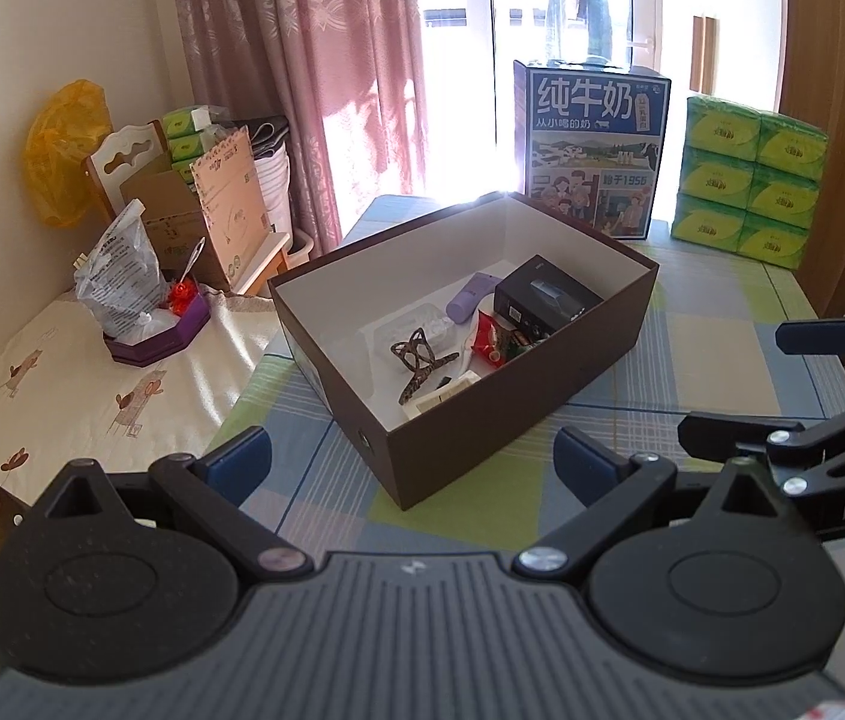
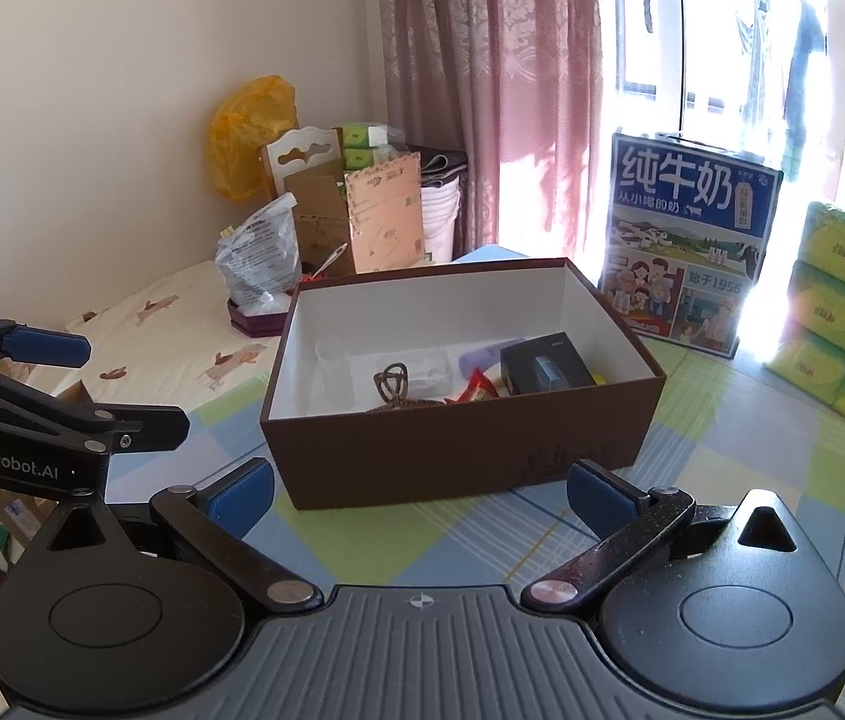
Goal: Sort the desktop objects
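A brown cardboard box (image 1: 512, 414) (image 2: 452, 456) with a white inside stands open on the checked tablecloth. In it lie a brown hair claw (image 1: 419, 360) (image 2: 392, 387), a small black box (image 1: 545, 300) (image 2: 545, 366), a purple tube (image 1: 470, 294) (image 2: 491, 357), a red snack packet (image 1: 491, 342) (image 2: 473, 390) and a clear plastic container (image 1: 416, 324). My left gripper (image 1: 413, 462) (image 2: 98, 384) hovers open before the box's near corner, holding nothing. My right gripper (image 2: 421, 492) (image 1: 782, 384) is open too, empty, just short of the box's front wall.
A blue milk carton case (image 1: 593, 150) and stacked green tissue packs (image 1: 749, 180) stand behind the box by the window. To the left, a purple tray (image 1: 158, 339) with a plastic bag sits on a cream cloth. Beyond it are cardboard boxes (image 1: 224, 222) and a yellow bag (image 1: 65, 150).
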`<control>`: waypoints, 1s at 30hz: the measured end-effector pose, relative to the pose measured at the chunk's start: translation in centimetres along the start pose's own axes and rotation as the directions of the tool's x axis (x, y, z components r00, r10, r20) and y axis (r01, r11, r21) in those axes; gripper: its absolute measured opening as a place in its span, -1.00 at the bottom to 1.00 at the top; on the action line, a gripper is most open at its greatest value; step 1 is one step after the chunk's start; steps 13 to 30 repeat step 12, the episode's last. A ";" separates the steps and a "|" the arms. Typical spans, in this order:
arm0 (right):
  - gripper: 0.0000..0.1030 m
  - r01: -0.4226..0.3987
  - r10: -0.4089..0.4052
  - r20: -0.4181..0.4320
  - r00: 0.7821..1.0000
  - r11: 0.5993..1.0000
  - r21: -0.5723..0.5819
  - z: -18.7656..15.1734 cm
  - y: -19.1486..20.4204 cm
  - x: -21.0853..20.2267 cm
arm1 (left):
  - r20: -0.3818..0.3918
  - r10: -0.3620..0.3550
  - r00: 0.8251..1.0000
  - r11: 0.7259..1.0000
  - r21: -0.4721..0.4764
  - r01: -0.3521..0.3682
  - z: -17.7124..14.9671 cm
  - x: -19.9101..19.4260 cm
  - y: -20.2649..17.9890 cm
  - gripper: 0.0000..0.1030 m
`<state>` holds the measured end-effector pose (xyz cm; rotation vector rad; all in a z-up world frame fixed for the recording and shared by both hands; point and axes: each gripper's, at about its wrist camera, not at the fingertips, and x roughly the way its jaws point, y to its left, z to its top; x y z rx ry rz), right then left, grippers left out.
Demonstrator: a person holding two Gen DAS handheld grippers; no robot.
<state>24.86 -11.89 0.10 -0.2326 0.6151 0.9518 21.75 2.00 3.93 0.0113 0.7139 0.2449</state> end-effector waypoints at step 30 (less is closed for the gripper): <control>0.97 -0.013 0.013 -0.002 1.000 1.000 0.002 -0.8 -0.1 -0.4 | -0.001 0.004 1.000 1.000 -0.011 -0.004 -0.5 -0.3 -0.2 0.94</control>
